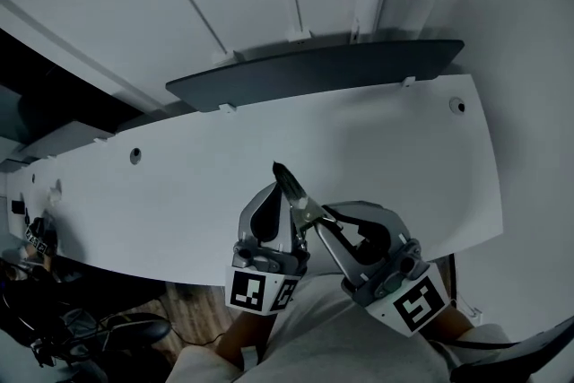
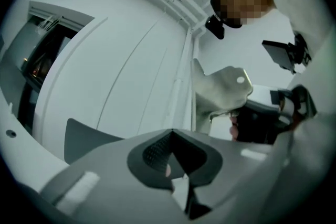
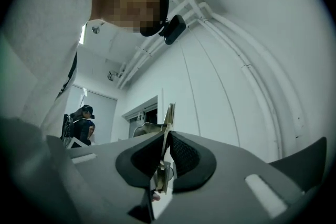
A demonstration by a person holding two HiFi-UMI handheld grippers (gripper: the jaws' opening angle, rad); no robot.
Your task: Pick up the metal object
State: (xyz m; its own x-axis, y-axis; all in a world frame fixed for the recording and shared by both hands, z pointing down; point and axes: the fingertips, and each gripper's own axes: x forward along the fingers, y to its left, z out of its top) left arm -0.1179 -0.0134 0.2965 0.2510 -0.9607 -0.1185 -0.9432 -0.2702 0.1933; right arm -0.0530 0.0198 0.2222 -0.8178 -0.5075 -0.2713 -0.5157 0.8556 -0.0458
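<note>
- R claw (image 3: 164, 157): jaws clamped on thin bent silver-grey metal bracket (image 3: 168, 118); bracket sits edge-on betw the ribbed black pads (image 3: 184, 152); its top end sticks out past the tips
- Head view: R claw (image 1: 327, 224) low centre, angled up-left; metal bracket (image 1: 291, 188) runs from its tips up to a pointed end; held in air over near part of white curved tabletop (image 1: 179, 184), not resting on it
- L claw (image 2: 170, 157): jaws together at the tips, no metal betw them
- Head view: L claw (image 1: 278, 202) just beside metal bracket, on its left; touching or not, cannot tell
- L gripper view: metal bracket (image 2: 223, 89) ahead & to right of L claw; broad flat face w/ one round hole showing; dark body of R gripper below it
- Marker cubes (image 1: 260, 291) at rear of both grippers, near bottom edge of head view
- Tabletop: small round hole (image 1: 134, 155) at left, another at far right; long dark grey panel (image 1: 314, 67) along far edge
- R gripper view, bkgd: person in dark cap (image 3: 81, 123) at far left, well apart from the claw
</note>
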